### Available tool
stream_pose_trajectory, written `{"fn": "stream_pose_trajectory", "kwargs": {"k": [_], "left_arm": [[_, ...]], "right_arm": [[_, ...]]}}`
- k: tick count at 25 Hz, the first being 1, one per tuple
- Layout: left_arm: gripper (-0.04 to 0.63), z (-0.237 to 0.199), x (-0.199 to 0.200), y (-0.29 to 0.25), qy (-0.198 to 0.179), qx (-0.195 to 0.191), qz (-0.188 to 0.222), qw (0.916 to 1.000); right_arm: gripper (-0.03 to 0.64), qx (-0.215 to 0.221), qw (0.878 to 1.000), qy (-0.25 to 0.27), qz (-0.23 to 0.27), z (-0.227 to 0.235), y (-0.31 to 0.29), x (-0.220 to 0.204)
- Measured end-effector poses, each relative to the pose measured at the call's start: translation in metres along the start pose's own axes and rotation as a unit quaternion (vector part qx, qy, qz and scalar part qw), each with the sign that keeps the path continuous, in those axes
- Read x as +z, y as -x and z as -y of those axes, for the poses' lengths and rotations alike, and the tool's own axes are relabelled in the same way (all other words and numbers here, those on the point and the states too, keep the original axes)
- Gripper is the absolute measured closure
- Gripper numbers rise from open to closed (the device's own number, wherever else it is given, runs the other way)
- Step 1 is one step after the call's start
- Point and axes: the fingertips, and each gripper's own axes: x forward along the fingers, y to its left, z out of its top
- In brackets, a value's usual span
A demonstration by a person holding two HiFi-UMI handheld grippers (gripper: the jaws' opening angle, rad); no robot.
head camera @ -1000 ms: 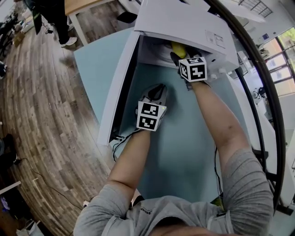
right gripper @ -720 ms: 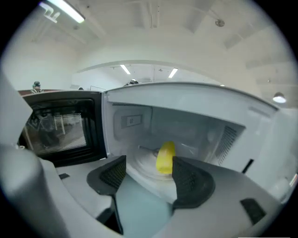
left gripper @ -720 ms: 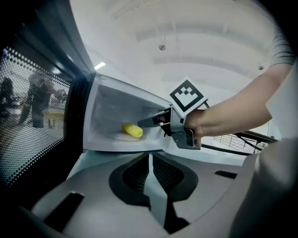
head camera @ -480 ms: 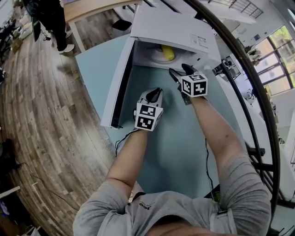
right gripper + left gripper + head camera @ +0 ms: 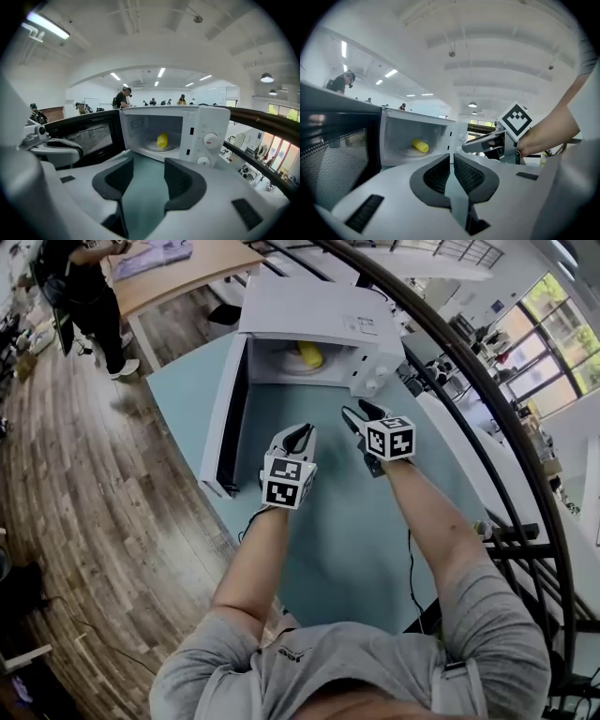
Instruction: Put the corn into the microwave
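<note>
Yellow corn cob [image 5: 309, 354] lies inside the boxy white microwave [image 5: 314, 307], on the round pale turntable plate [image 5: 151, 146] at the cavity's middle. Nothing else shows in the cavity. It lies on its side, with neither gripper touching it. So the placing itself looks done.

The dark-windowed microwave door [image 5: 223, 423] stands swung wide open to the left in the head view, likely left that way for access and not yet closed.

Left gripper [image 5: 298, 435] hovers over the teal surface [image 5: 337, 521] in front of the oven, just right of the open door. Its fingers [image 5: 435, 177] are pressed together with nothing between them. That spot looks handy for nudging the door shut, though this is a guess.

Right gripper [image 5: 361, 413] hangs beside it, well short of the opening and aimed at the cavity. Its fingers [image 5: 180, 180] are apart and empty, and have just been closing partway; only bare surface shows in the gap. Both are clear of the doorway, probably so the door can swing
</note>
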Motion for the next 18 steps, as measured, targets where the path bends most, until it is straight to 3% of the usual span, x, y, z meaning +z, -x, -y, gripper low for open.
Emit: {"fn": "stream_pose_trajectory", "kwargs": {"k": [8, 13, 18], "left_arm": [[0.554, 0.035, 0.019, 0.028, -0.028, 0.000, 0.000, 0.9996], [0.554, 0.087, 0.027, 0.043, -0.043, -0.018, 0.009, 0.9989], [0.554, 0.125, 0.013, 0.067, -0.034, -0.007, -0.013, 0.9993]], "right_arm": [[0.483, -0.002, 0.999, -0.036, 0.018, 0.007, 0.062, -0.017], [0.518, -0.006, 1.000, -0.024, 0.019, 0.020, 0.109, -0.033], [0.578, 0.000, 0.999, -0.033, 0.027, 0.022, 0.151, -0.058]]}}
